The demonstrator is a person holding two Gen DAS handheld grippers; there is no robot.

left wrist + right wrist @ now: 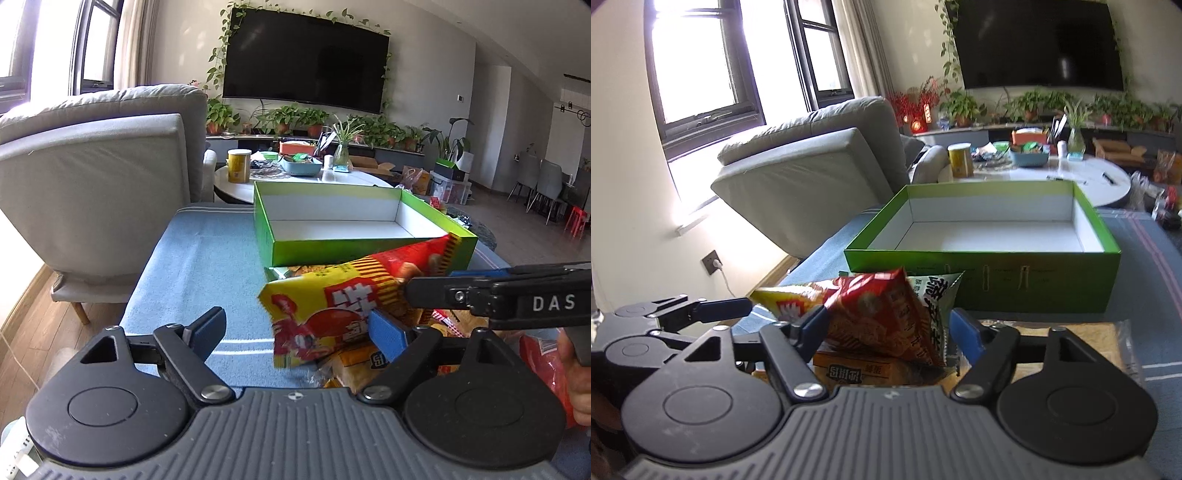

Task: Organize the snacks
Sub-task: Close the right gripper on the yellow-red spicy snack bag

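The green box [364, 242] sits open on the blue cloth [195, 266] that covers the bench, its white inside bare, on the far side of a heap of snack packets. In the left wrist view the left tongs [299, 332] stand with their blue pads apart over the cloth: the left pad [208, 326] hangs free, while the right pad [388, 334] is against the near face of a red and yellow snack bag [332, 314], which hangs tilted just near of the box. Nothing is pinched between them, so these tongs are open. The right tongs [890, 328] reach in from the right of that view, their upper finger lying across the same bag. In the right wrist view the bag [879, 314] and a white and green packet [938, 291] beside it stand between the two pads, which appear to press on them from either side, so the right tongs grip the bag. Under it lie orange packets [864, 369], and a clear packet [1082, 339] lies to the right. Far beyond the box are a grey armchair [99, 173], a round white table [295, 182] with clutter, and a dark television [306, 61] ringed by plants
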